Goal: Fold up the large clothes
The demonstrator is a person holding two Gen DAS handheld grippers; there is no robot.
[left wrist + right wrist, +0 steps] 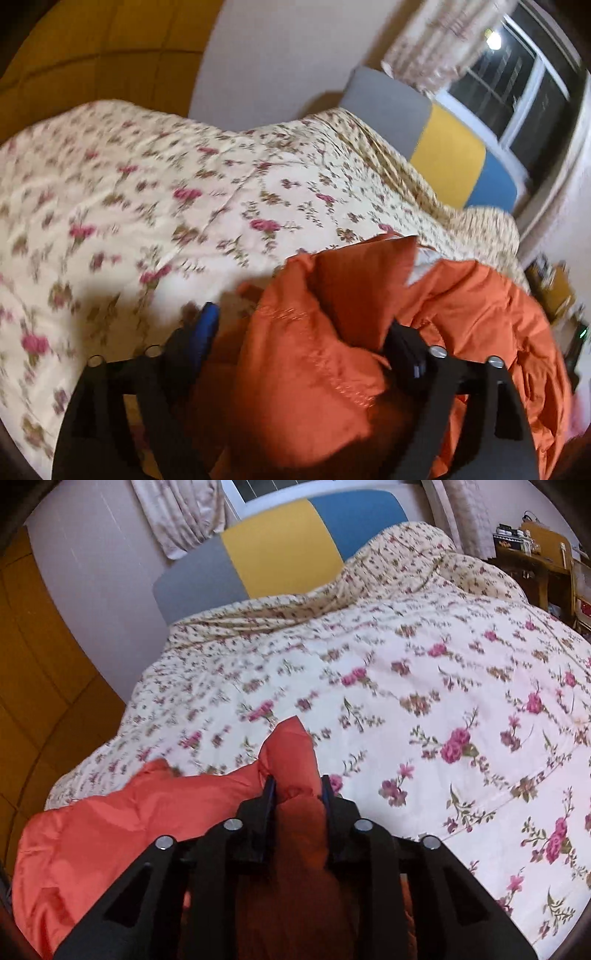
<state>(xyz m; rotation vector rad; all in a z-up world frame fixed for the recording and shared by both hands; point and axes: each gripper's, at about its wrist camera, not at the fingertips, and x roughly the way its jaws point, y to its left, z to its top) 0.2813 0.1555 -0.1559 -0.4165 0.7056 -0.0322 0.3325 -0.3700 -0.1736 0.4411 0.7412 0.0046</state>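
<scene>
Bunching orange jacket (110,812) btwn tongs (297,786)

1. Left gripper (303,328) – jaws spread wide, both fingers angled downward; orange fabric bulges between them, but the pads do not press on it.
2. Right gripper (297,790) – jaws narrow, tilted downward, with a bunched fold of orange fabric between the fingers.

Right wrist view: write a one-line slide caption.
Gripper fingers around a fold of orange jacket on a floral bedspread.
</scene>
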